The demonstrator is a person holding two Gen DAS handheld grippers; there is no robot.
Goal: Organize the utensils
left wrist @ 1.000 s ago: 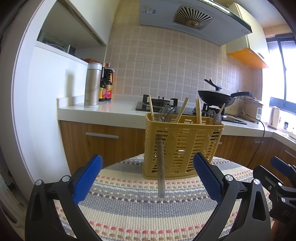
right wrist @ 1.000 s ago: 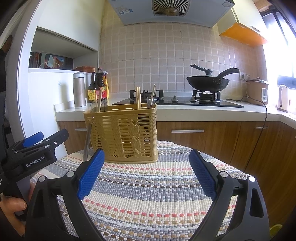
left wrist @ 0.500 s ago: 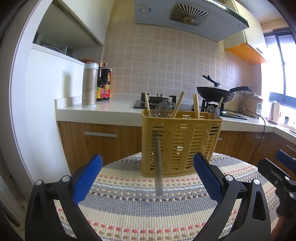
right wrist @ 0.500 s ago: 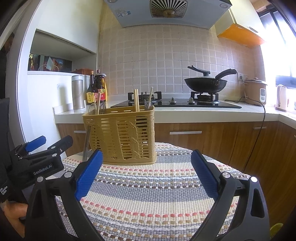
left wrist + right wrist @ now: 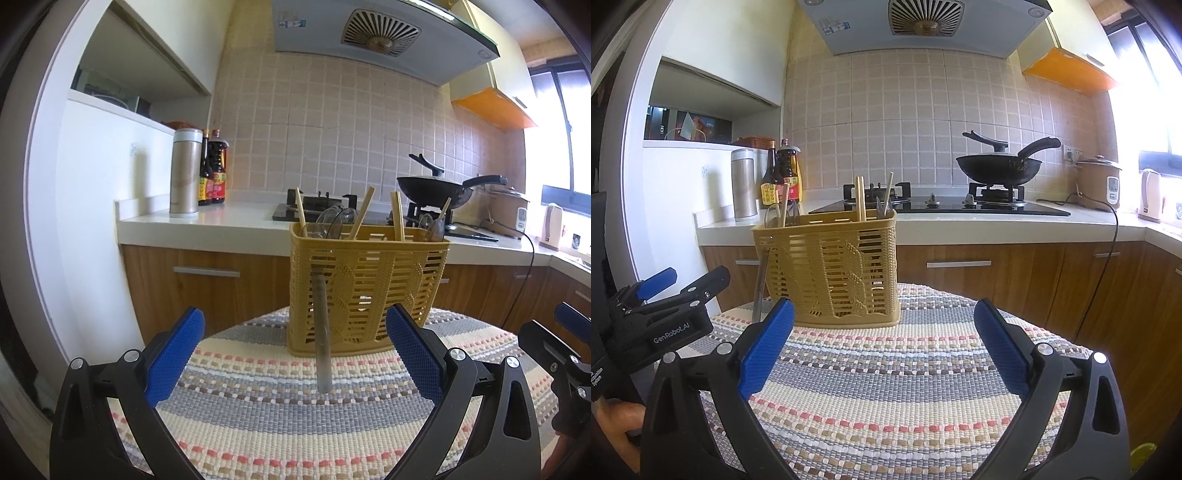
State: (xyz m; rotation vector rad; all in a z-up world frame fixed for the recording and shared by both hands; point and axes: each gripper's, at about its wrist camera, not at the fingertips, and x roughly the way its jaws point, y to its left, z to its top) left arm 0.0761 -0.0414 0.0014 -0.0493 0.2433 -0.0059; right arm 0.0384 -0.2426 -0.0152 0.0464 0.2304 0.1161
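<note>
A yellow slotted utensil basket (image 5: 365,288) stands on the striped mat (image 5: 295,413) and holds several wooden chopsticks (image 5: 397,216) and spoons (image 5: 341,221). A grey metal handle (image 5: 321,332) leans against the basket's near left side, its lower end on the mat. My left gripper (image 5: 295,362) is open and empty in front of that handle. My right gripper (image 5: 884,350) is open and empty, to the right of the basket (image 5: 831,266). The handle (image 5: 759,291) shows at the basket's left in the right wrist view.
Behind the table runs a white counter (image 5: 207,221) with a steel flask (image 5: 184,173), sauce bottles (image 5: 214,173), a gas hob (image 5: 942,203) and a black wok (image 5: 997,166). A rice cooker (image 5: 1099,181) and kettle (image 5: 1150,195) stand at the right.
Both grippers have drawn back slightly and tilted upward from the basket. The handle still leans on the basket. Both stay open.
</note>
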